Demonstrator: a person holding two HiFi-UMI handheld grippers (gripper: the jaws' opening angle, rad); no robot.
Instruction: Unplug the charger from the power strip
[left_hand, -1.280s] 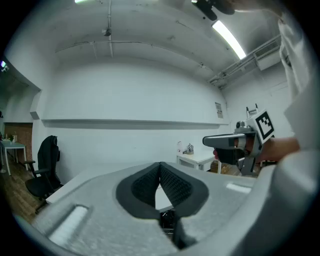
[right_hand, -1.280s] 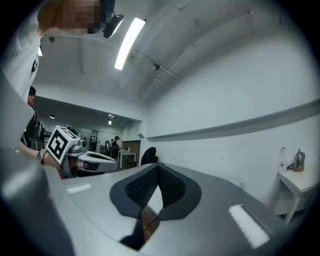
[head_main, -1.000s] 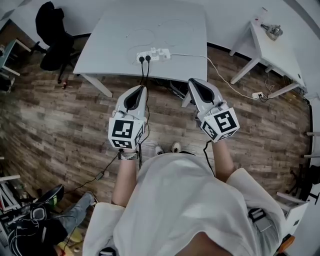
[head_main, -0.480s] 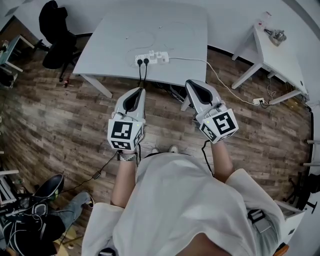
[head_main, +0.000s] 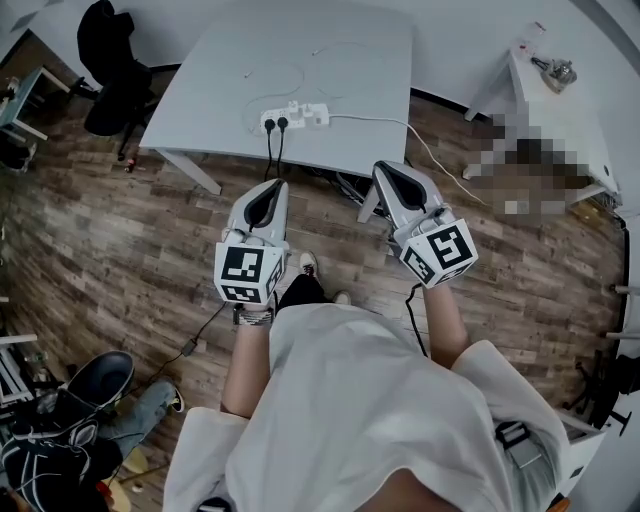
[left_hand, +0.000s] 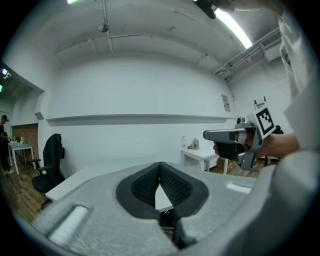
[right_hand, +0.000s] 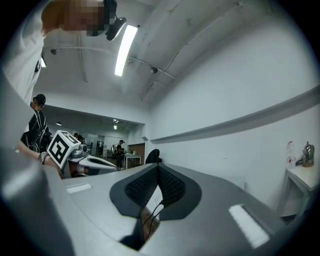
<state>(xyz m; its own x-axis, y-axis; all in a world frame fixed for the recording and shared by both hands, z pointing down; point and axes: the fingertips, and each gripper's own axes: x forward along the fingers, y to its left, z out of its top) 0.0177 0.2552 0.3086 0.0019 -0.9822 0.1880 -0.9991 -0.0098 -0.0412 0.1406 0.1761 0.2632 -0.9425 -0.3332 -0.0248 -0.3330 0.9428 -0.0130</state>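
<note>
Power strip (head_main: 294, 118), white, is laid close to the near edge of a grey worktop (head_main: 350, 70), probably so that it can be reached from the standing side. Two black plugs (head_main: 274, 124) are seated at its left end, with their cords hung over the edge; which one is the charger cannot be told. The left gripper (head_main: 271, 187) and right gripper (head_main: 384, 169) are held side by side over the wooden floor (head_main: 120, 230), well short of the worktop and pointed toward it, seemingly in approach. Both pairs of jaws are pressed together with nothing between them. No brand or lettering can be read; only black-and-white square markers are shown on the gripper cubes.
</note>
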